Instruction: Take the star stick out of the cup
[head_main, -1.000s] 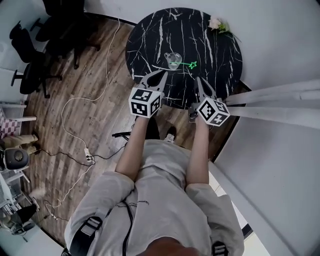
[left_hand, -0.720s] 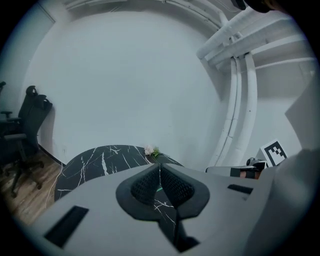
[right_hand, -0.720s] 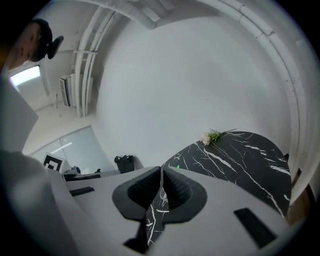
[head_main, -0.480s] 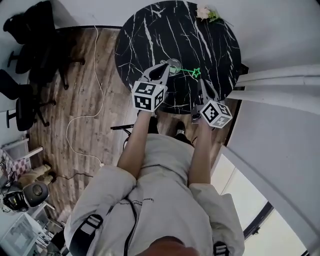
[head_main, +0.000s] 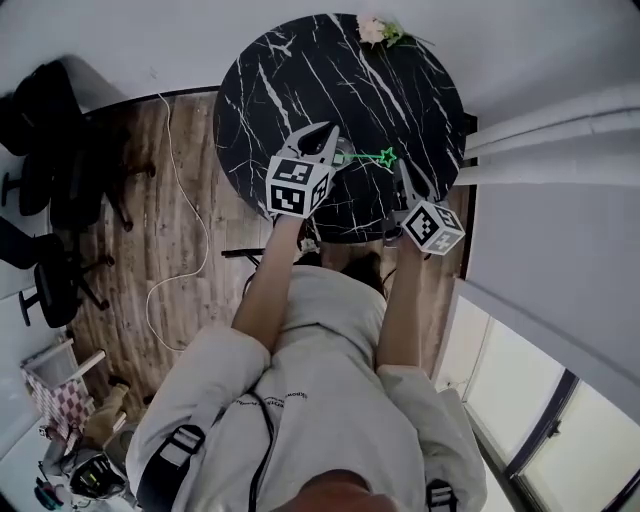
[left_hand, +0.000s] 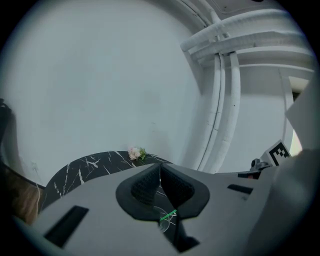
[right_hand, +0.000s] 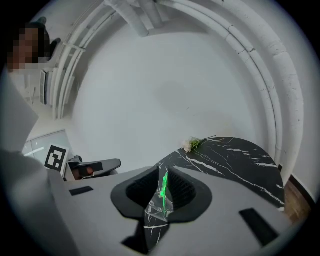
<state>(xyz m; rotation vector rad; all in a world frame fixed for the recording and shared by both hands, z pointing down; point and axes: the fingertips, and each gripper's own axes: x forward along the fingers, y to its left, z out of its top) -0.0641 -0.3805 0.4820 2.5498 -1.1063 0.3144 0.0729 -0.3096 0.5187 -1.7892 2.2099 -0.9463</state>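
Since a second ago, carried forward over the table (head_main: 300, 70): left gripper (head_main: 330, 134) now overlapping the cup (right_hand: 156, 209) in the head view and hiding most of it, right gripper (head_main: 403, 168) brought up just right of the cup, by the star end. Whole scene also shifted in the head view.

Both tools narrow, jaws drawn together at the tips with only a slit behind them, and empty. Cup and stick seen through each slit, beyond the jaws, not between the pads. Green star stick (right_hand: 163, 188) not yet out: one end in the cup, thin shaft leaning over the rim, star out to the cup's right, toward the right gripper. Star touching the tabletop or not: cannot tell.

Likely trouble from here, as a judgement:
- Risk of striking the clear, light-looking cup and tipping or shoving it, if lowered without opening first.
- Risk of levering against the rim and dragging the cup over, if pulled sideways instead of up along the lean with no steadying from the left gripper.
- Easy to miss so thin a shaft, or to pinch it askew.
- Made worse by poor sight of the cup from above, under the left gripper.

Round black top, white-veined, glossy, bare but for a small pink flower sprig (head_main: 375, 30) far beyond the cup at the rim. Plain pale wall (head_main: 100, 40) behind that, white pipes (left_hand: 232, 100) well to the cup's right, wooden floor (head_main: 170, 200) and dark office chairs (head_main: 45, 110) well to its left.
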